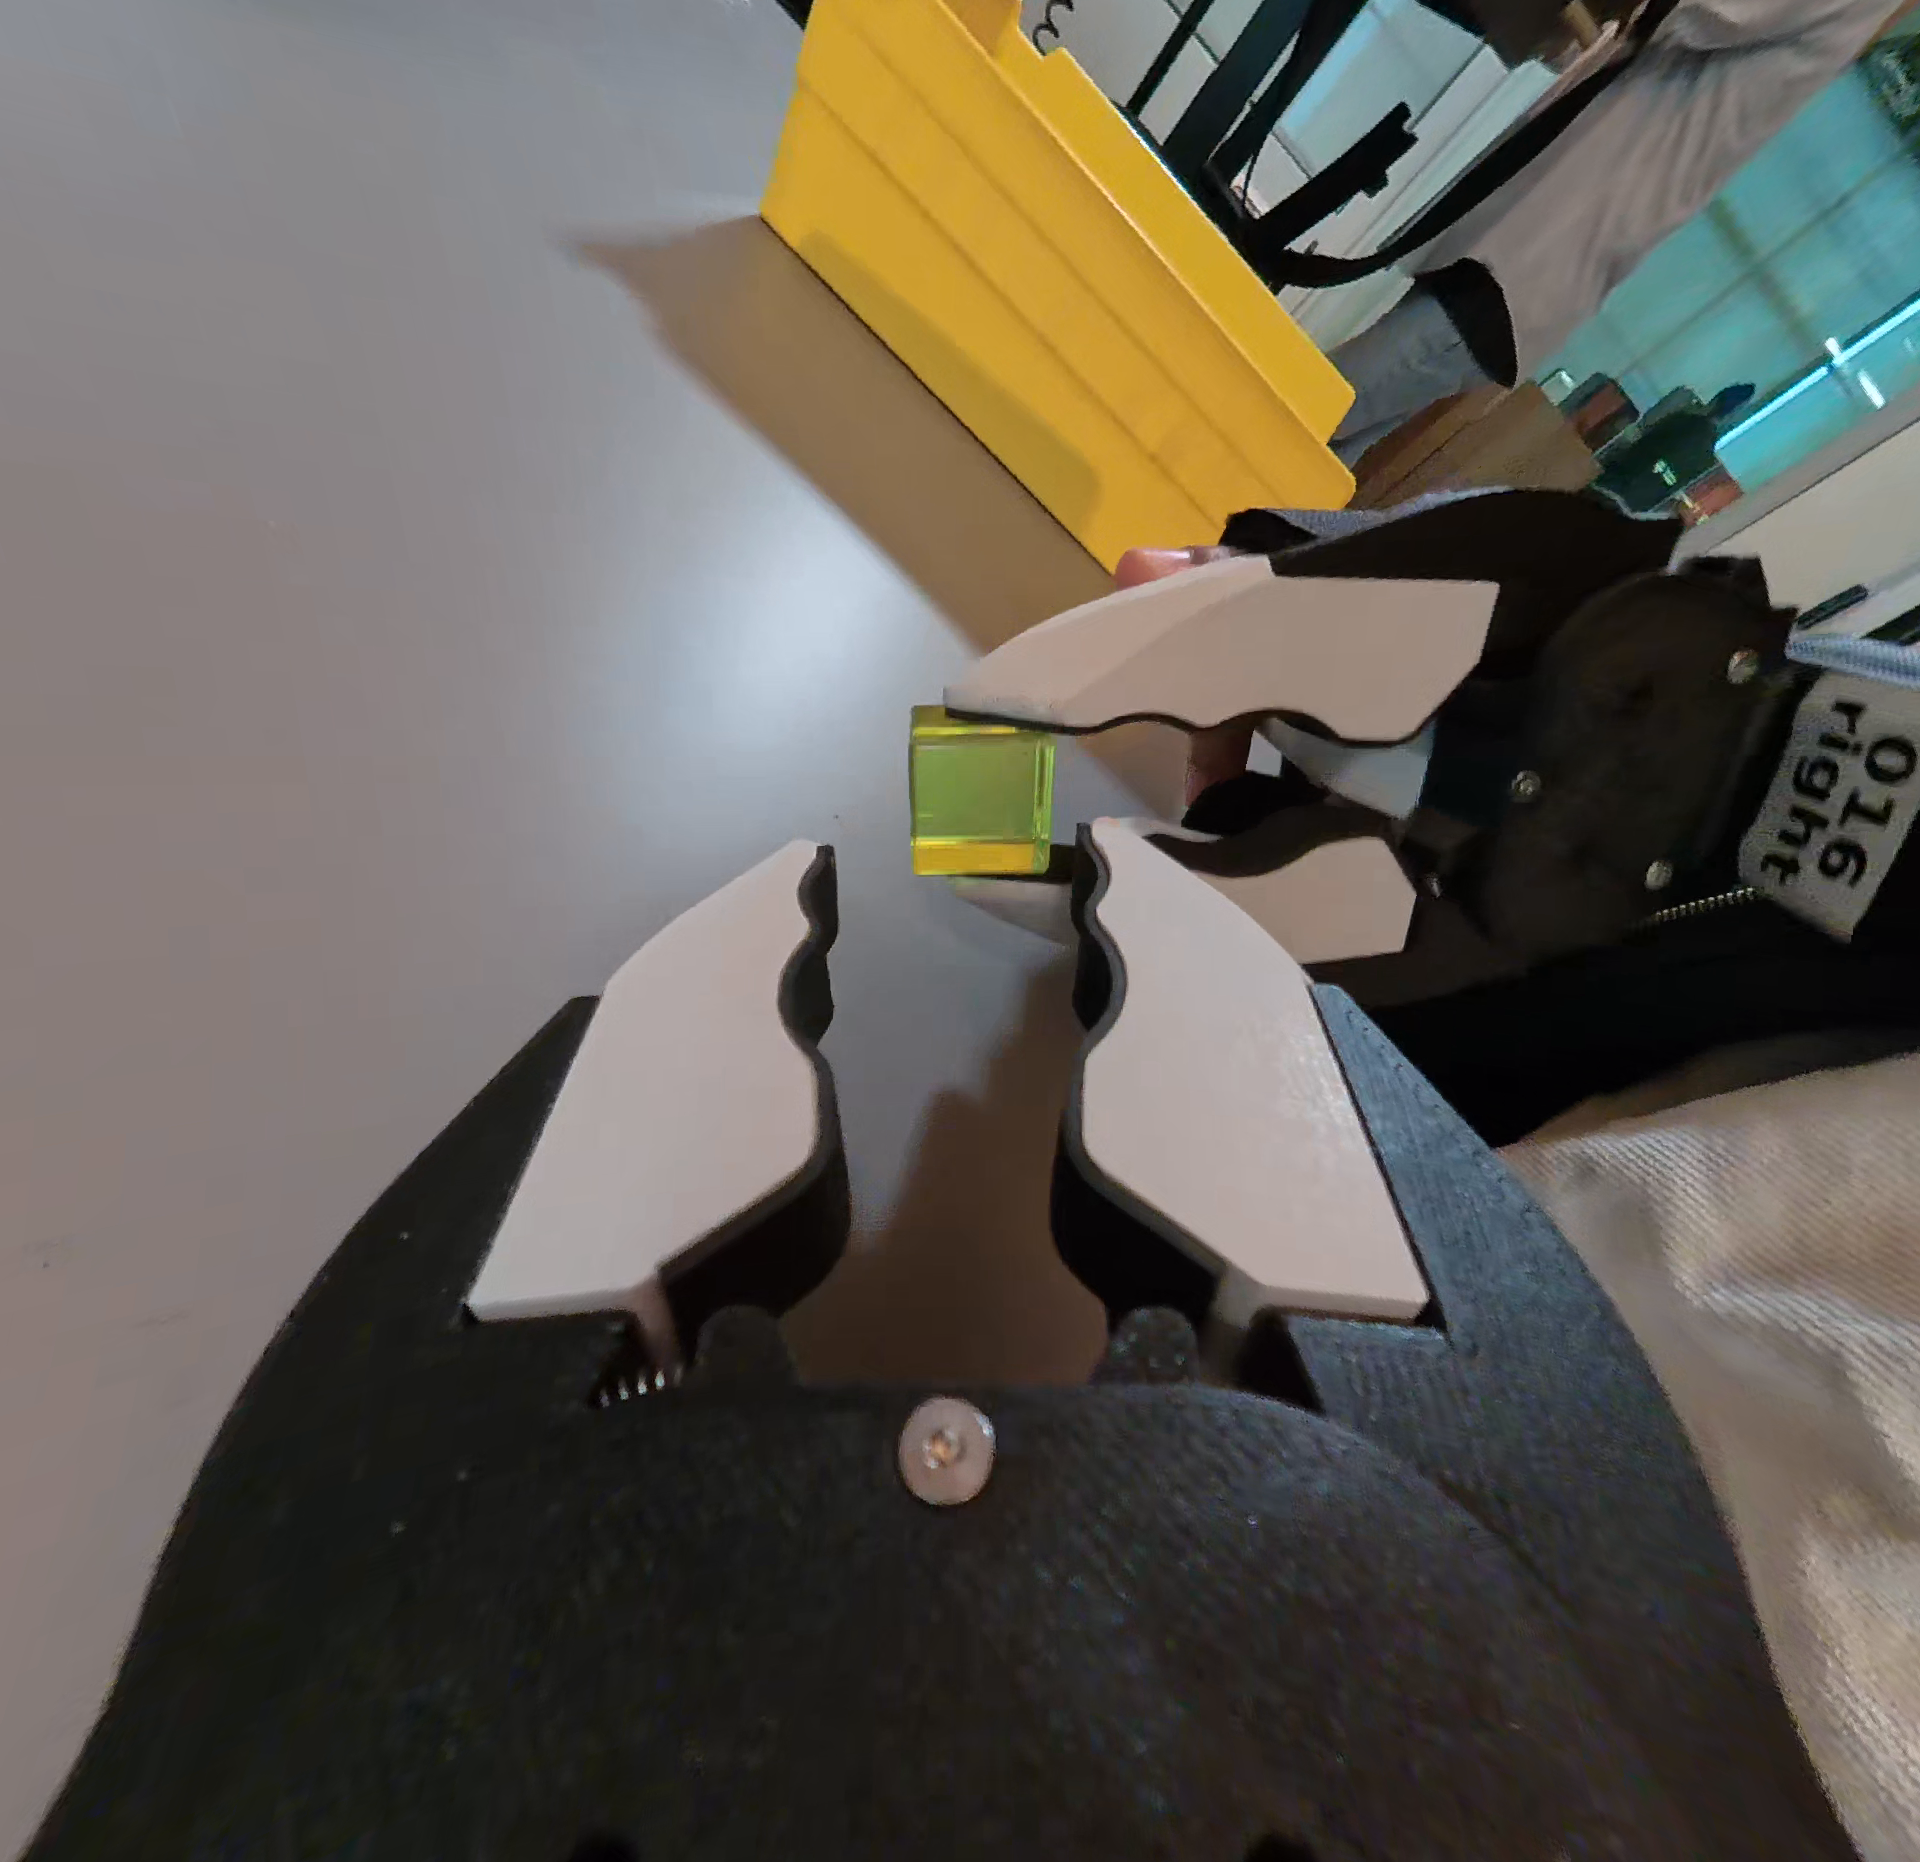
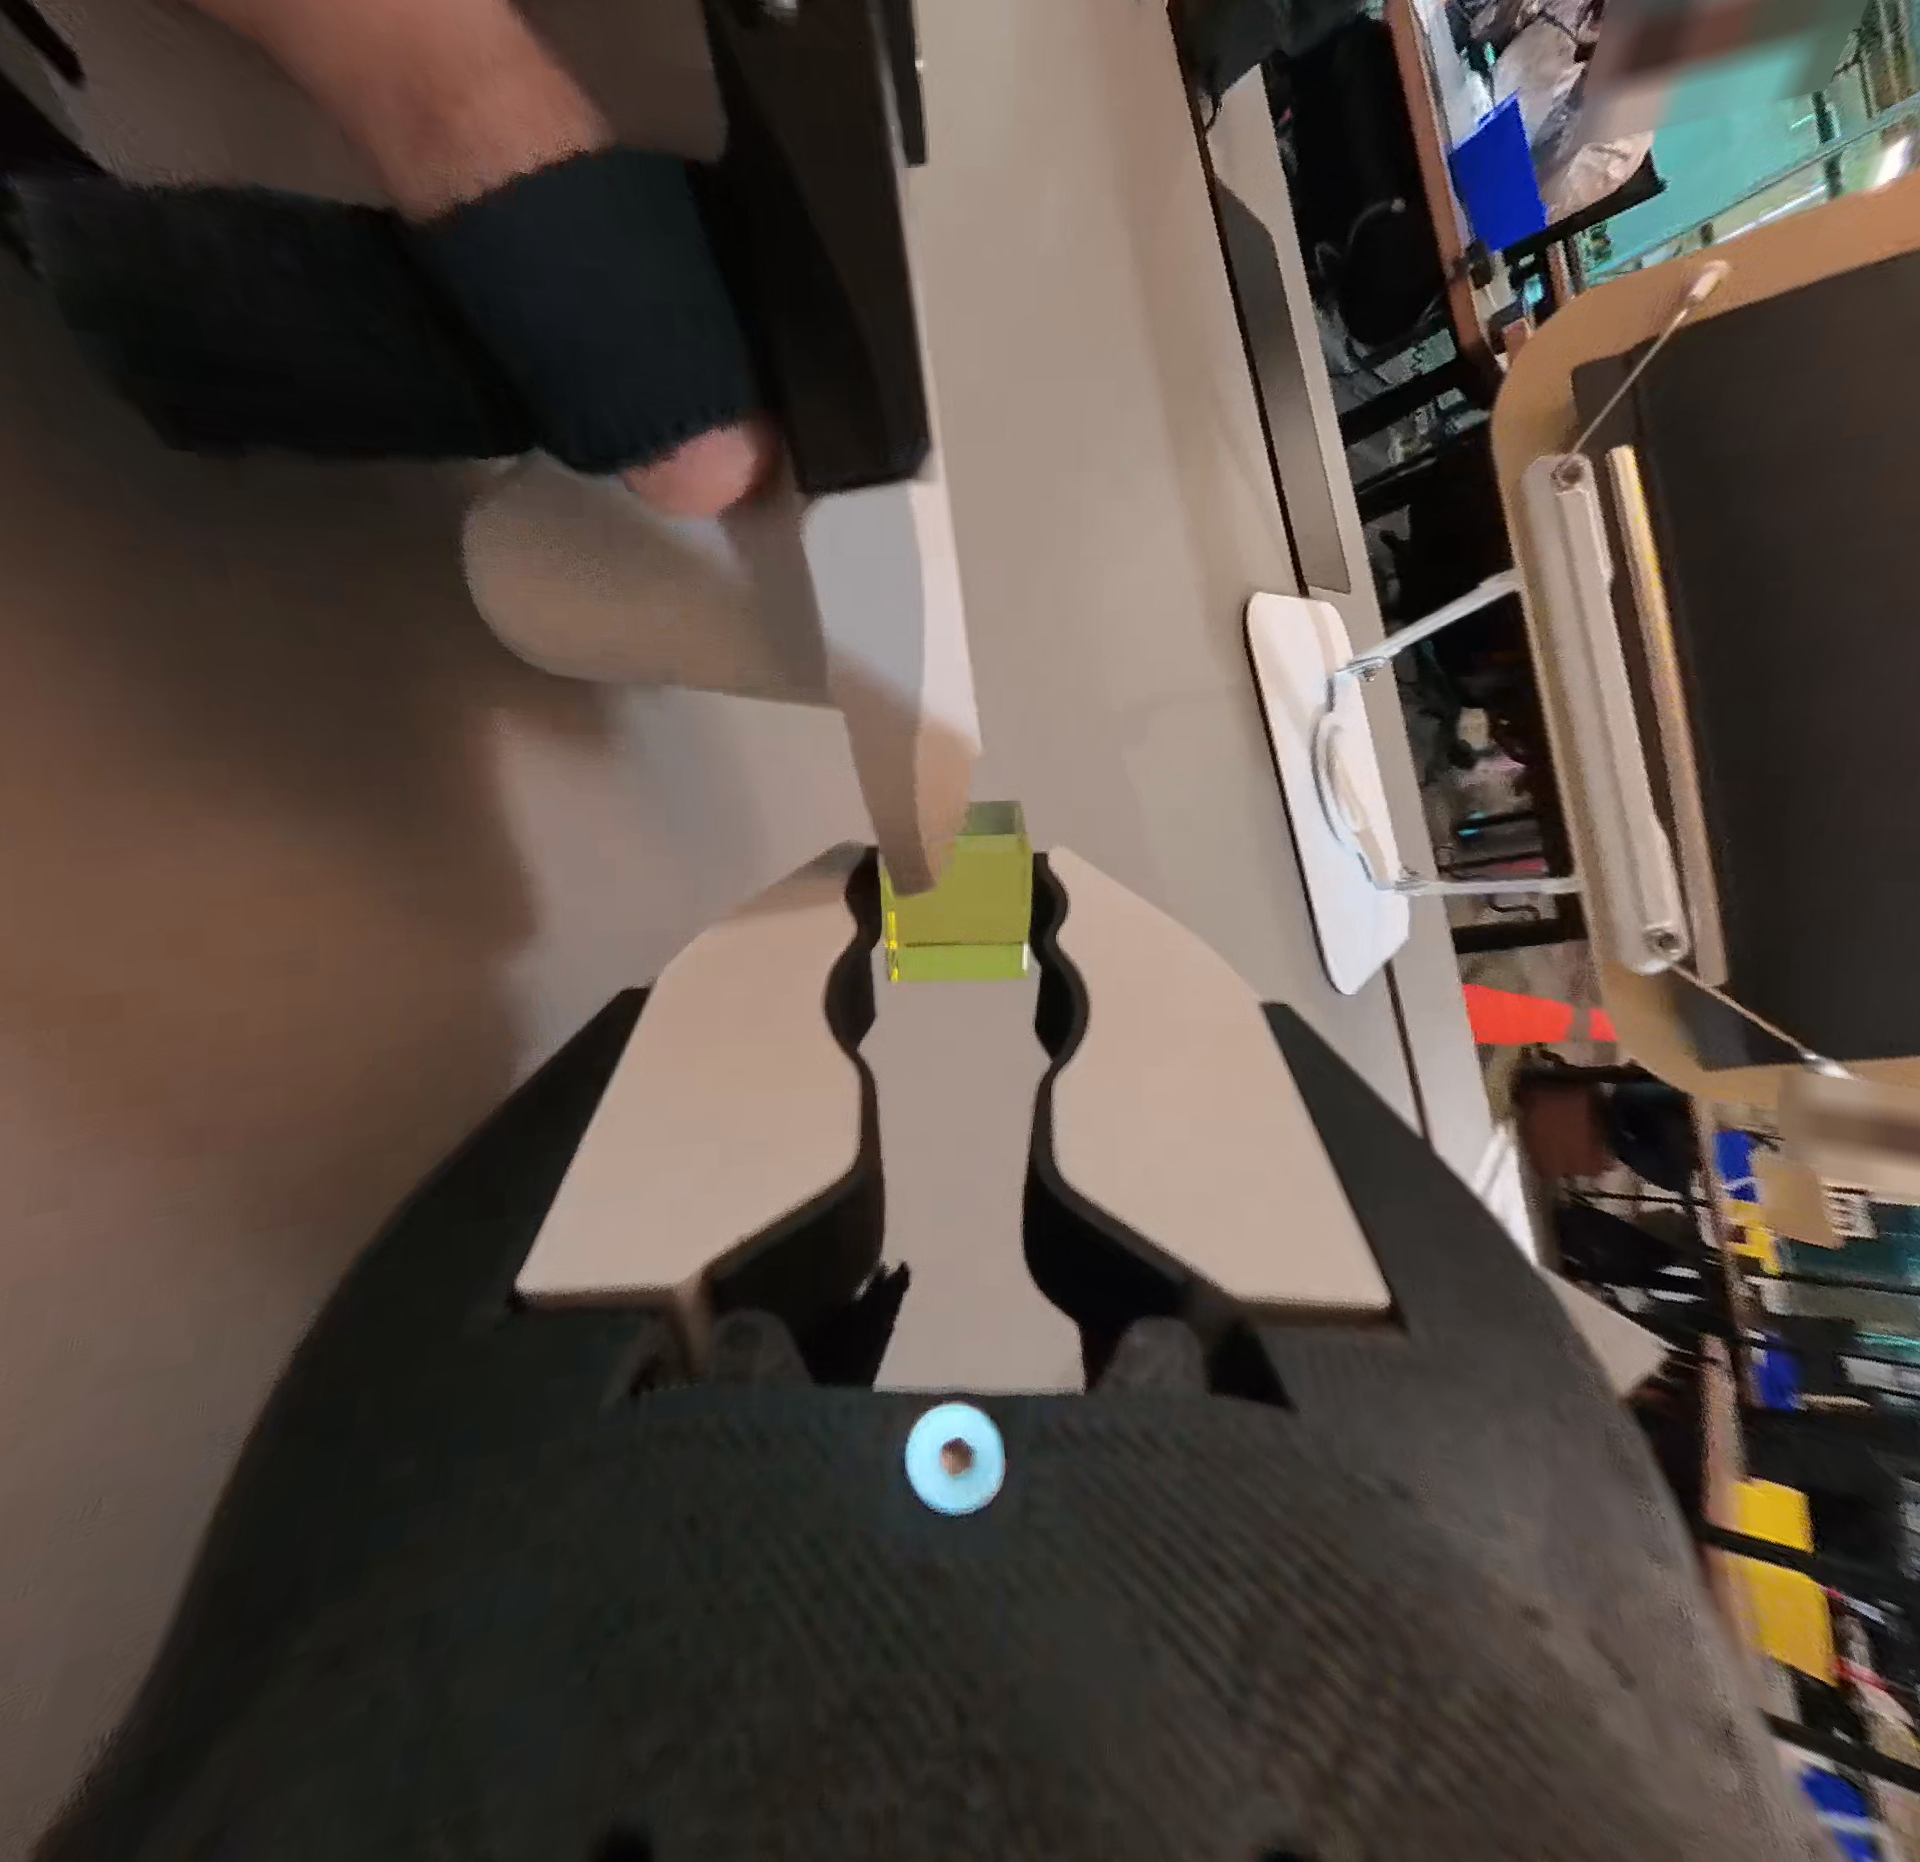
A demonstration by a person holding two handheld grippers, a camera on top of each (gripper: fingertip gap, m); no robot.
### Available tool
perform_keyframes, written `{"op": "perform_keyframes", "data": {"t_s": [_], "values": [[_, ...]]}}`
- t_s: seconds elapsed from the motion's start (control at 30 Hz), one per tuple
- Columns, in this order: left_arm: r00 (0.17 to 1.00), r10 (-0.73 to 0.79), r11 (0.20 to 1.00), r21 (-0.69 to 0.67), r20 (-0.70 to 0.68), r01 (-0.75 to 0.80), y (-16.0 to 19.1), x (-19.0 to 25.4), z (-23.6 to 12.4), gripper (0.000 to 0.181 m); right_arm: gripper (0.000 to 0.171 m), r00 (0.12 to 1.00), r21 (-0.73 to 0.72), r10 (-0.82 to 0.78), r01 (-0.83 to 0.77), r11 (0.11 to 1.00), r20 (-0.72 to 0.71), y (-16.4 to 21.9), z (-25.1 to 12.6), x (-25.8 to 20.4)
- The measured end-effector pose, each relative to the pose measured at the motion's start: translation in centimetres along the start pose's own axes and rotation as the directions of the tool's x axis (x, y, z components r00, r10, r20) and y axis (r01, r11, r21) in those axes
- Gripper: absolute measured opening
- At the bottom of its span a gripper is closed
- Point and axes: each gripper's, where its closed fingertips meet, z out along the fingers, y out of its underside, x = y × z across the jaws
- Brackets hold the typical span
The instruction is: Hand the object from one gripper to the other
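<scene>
A small translucent yellow-green cube [image 1: 982,804] is held in the air above the grey table [image 1: 312,565]. My right gripper [image 1: 961,799] comes in from the right and is shut on the cube, one finger above and one below. In the right wrist view the cube [image 2: 966,919] sits between the tips of the right gripper [image 2: 956,877]. My left gripper [image 1: 956,862] is open, its tips just short of the cube, with the cube in line with the gap. One blurred left finger [image 2: 914,773] overlaps the cube's left corner in the right wrist view.
A yellow plastic bin [image 1: 1039,254] stands on the table behind the cube. A white flat pad with a metal stand [image 2: 1320,773] lies near the table's edge. A person's beige clothing [image 1: 1714,1397] is close on the right. Cluttered shelves lie beyond the table.
</scene>
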Motion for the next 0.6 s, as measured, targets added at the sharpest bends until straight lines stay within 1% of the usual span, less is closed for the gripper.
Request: {"op": "perform_keyframes", "data": {"t_s": [0.1,0.17,0.2,0.27,0.37,0.4,0.43,0.5,0.53,0.57,0.6], "values": [[1.0,-0.008,1.0,0.0,-0.006,0.008,0.1,0.1,0.2,0.041,0.028,0.998,-0.042,-0.068,0.067,0.997,-0.013,-0.3,0.1,-0.7],[1.0,0.006,1.0,-0.009,-0.004,-0.006,0.3,0.1,0.2,0.034,0.028,0.995,-0.056,-0.101,0.099,0.994,-0.026,-0.5,0.1,-0.9],[1.0,0.004,1.0,-0.017,-0.014,-0.004,0.4,0.3,0.2,0.027,0.028,0.994,-0.065,-0.105,0.104,0.993,-0.027,-0.5,0.2,-0.9],[1.0,0.019,0.999,-0.027,-0.004,-0.019,0.5,0.3,0.2,0.027,0.028,0.996,-0.059,-0.09,0.089,0.994,-0.021,-0.5,0.2,-1.0],[1.0,0.014,1.0,0.0,-0.022,-0.014,0.0,0.5,0.0,0.027,0.029,0.999,-0.004,-0.037,0.037,0.999,-0.007,-0.8,0.0,-0.7],[0.999,0.012,1.0,0.019,-0.03,-0.012,-0.3,0.5,-0.2,0.026,0.037,1.0,0.016,-0.014,0.014,1.0,-0.001,-0.8,0.0,-0.6],[0.999,0.009,0.999,0.045,-0.039,-0.007,-0.7,0.5,-0.5,0.026,0.048,1.0,0.035,0.018,-0.019,0.999,0.005,-0.7,0.0,-0.4],[0.998,-0.008,0.996,0.09,-0.069,0.014,-1.5,0.4,-1.0,0.026,0.056,0.991,0.084,0.122,-0.127,0.988,0.061,-0.3,0.2,-0.2],[0.996,-0.024,0.993,0.111,-0.086,0.033,-1.8,0.2,-1.3,0.026,0.06,0.974,0.111,0.201,-0.213,0.971,0.107,-0.1,0.2,0.0],[0.992,-0.041,0.989,0.135,-0.119,0.057,-2.1,0.2,-1.6,0.026,0.063,0.941,0.142,0.292,-0.316,0.938,0.168,-0.2,0.2,0.1],[0.986,-0.068,0.983,0.156,-0.151,0.092,-2.5,0.2,-1.8,0.026,0.067,0.891,0.175,0.386,-0.431,0.885,0.24,-0.4,0.1,0.4]]}}
